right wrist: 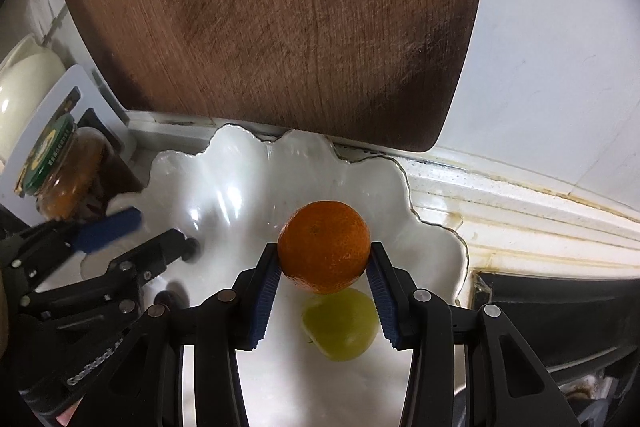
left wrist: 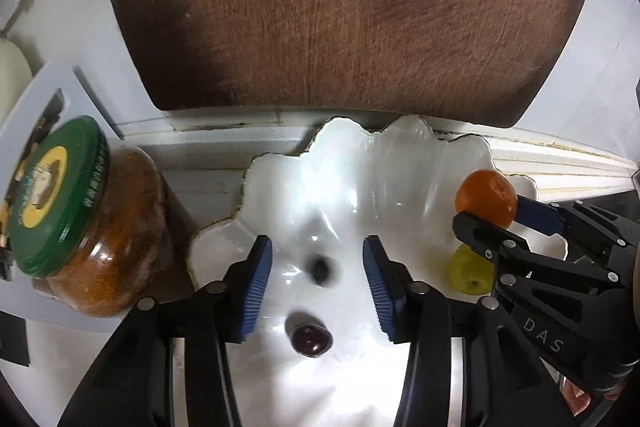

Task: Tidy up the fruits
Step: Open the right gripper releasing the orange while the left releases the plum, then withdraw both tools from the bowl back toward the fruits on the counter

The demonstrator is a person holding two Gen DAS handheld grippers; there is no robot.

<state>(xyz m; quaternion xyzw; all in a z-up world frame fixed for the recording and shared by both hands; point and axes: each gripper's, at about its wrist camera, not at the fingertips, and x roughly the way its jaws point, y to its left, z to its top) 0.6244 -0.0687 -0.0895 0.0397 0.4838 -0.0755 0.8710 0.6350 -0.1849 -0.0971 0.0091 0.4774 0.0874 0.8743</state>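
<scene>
Right gripper (right wrist: 323, 269) pinches orange (right wrist: 324, 247) above white bowl (right wrist: 432, 227), green fruit (right wrist: 340, 325) directly beneath; left gripper (left wrist: 318, 287) wide open, empty, over dark fruit (left wrist: 311, 339); release risks knocking, rolling.

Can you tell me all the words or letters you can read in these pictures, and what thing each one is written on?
"DAS": on the black body of the right gripper, seen from the left wrist view.
"GeoRobot" (end hidden): on the body of the left gripper, seen from the right wrist view.
Jar lid: print around the green rim and yellow centre, too blurred to read.
White card behind the jar: too small to read.
</scene>
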